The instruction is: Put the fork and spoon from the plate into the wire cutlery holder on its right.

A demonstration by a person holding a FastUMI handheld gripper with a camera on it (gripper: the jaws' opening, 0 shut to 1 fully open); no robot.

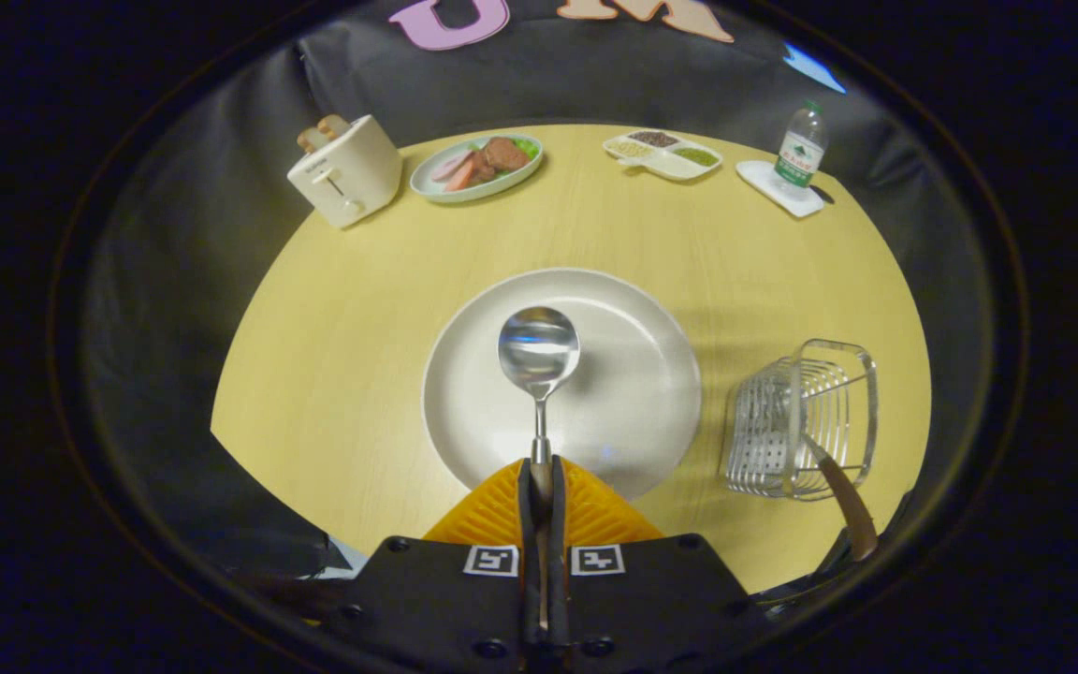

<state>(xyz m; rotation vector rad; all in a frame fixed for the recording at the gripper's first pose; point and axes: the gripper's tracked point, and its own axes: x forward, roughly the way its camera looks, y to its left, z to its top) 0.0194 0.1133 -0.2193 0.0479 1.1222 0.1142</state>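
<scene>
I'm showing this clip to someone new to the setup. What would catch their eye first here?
First the shiny spoon, its handle pinched between the closed fingers of the gripper, bowl out over the big white plate just ahead. Next, the wire cutlery holder to the plate's right, with a wooden-handled utensil already leaning in it. Beyond sit a toaster and a plate of food.

A pale yellow worktop [361, 309] carried everything. At its far left edge stood a cream toaster [344, 171] with bread in its slots. Just beside it lay a plate of sliced meat and greens [476, 167]. Along the far edge sat a divided dish of grains [662, 153], and near the far right edge a water bottle [800, 150] stood on a white tray [779, 186].
</scene>
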